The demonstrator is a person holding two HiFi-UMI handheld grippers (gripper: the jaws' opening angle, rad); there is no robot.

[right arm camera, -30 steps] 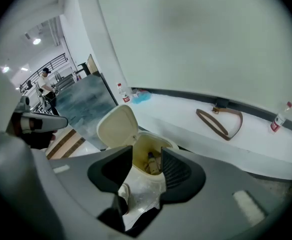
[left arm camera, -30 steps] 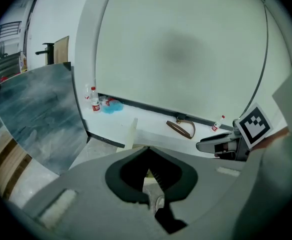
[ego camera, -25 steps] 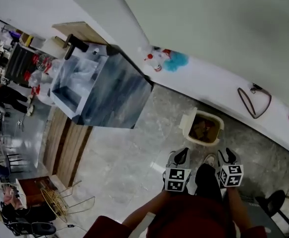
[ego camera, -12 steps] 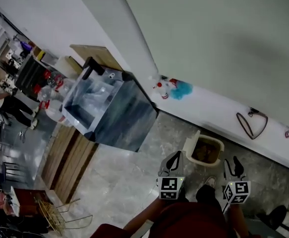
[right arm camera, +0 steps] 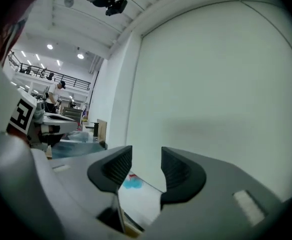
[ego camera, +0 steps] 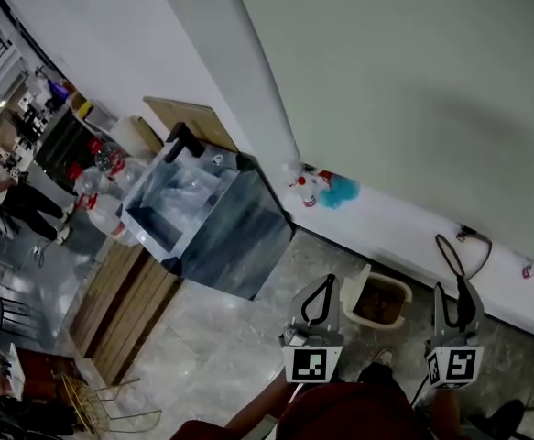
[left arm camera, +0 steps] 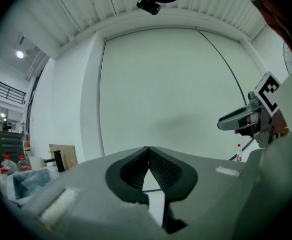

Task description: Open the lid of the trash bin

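The jaws of the left gripper (left arm camera: 148,151) were pressed together at the tips with nothing held. Those of the right gripper (right arm camera: 146,166) stood spread and empty, with only the wall (right arm camera: 211,84) and a white ledge (right arm camera: 138,200) showing through the gap. In the head view the beige trash bin (ego camera: 379,299) stood on the grey floor (ego camera: 239,337) at the foot of that ledge. It lay between the two grippers, touching neither, with its brown interior visible from above.

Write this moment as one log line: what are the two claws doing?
left claw: shut, empty | right claw: open, empty | trash bin: on floor, no claw touching
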